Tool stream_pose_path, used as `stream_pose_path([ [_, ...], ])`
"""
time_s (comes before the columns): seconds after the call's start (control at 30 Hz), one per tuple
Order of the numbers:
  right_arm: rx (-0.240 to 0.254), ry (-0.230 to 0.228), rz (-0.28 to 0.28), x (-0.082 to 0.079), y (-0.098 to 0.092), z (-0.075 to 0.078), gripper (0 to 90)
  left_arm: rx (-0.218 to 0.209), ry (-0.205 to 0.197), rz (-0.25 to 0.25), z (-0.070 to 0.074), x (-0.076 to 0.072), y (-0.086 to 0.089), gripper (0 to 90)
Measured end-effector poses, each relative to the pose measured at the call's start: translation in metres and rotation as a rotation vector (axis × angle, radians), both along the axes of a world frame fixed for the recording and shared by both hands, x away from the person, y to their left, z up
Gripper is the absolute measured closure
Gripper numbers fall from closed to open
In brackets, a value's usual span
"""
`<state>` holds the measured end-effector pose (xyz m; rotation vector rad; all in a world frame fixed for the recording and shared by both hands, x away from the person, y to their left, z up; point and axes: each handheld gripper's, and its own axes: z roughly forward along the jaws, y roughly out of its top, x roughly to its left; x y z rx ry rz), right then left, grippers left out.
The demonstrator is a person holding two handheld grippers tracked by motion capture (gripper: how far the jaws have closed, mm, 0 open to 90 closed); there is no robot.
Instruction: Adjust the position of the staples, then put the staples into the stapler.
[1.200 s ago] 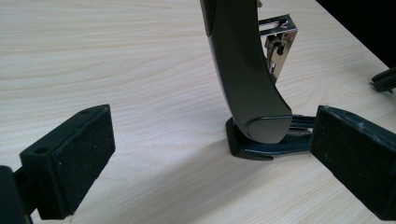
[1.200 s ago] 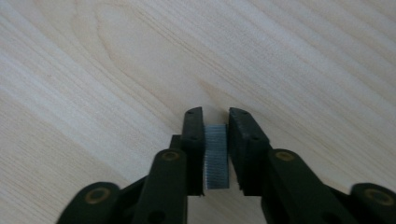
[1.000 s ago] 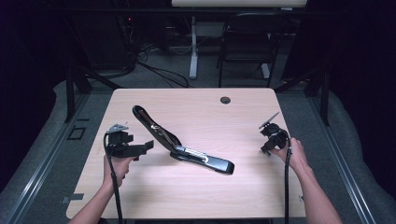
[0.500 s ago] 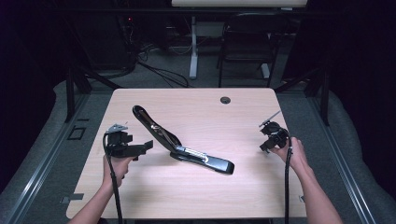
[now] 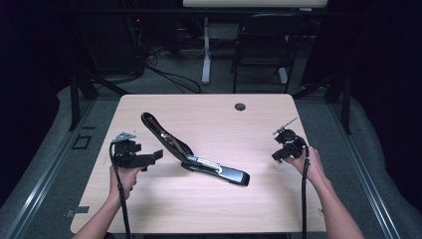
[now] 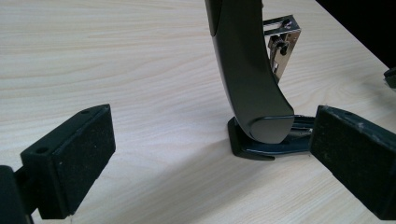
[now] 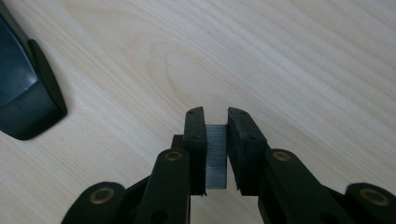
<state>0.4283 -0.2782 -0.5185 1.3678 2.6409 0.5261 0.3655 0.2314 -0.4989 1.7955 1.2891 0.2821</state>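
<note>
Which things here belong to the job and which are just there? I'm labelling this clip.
In the job:
- stapler, opened on the table
- staples, clamped in the right gripper
- left gripper, open, beside the stapler

Just there:
- chair
- cables on the floor

One black stapler (image 5: 191, 153), opened wide, at mid-table. One strip of staples (image 7: 215, 156), clamped in the right-hand tool. Two handheld grippers: one at left (image 5: 155, 155), one at right (image 5: 276, 157). Two hands, left (image 5: 125, 177) and right (image 5: 309, 166). One wooden table (image 5: 209, 209). One round cable hole (image 5: 240, 106) near the far edge. One chair (image 5: 263, 47) beyond the table.
</note>
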Motion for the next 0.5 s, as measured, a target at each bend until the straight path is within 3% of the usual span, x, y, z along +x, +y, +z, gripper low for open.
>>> stream_pose_path([
  [0.3,0.018,-0.022,0.037,-0.006,0.014,0.007,78.5,-0.008,-0.001,0.001,0.0,-0.001,0.0,1.0],
  [0.33,0.034,-0.044,0.027,-0.007,0.017,0.006,78.5,-0.014,-0.009,0.007,0.0,0.0,-0.001,1.1],
  [0.37,0.012,-0.029,0.052,-0.007,0.017,0.009,78.5,-0.016,-0.01,0.007,0.0,-0.001,-0.001,1.2],
  [0.43,0.015,-0.03,0.054,-0.008,0.019,0.01,78.4,-0.014,-0.009,-0.003,0.001,-0.001,0.0,1.5],
  [0.47,0.046,-0.049,0.035,-0.01,0.021,0.008,78.4,-0.021,-0.019,0.002,0.001,-0.001,-0.001,2.0],
  [0.5,0.022,-0.039,0.053,-0.009,0.021,0.011,78.5,-0.021,-0.027,0.002,0.002,-0.001,-0.002,2.6],
])
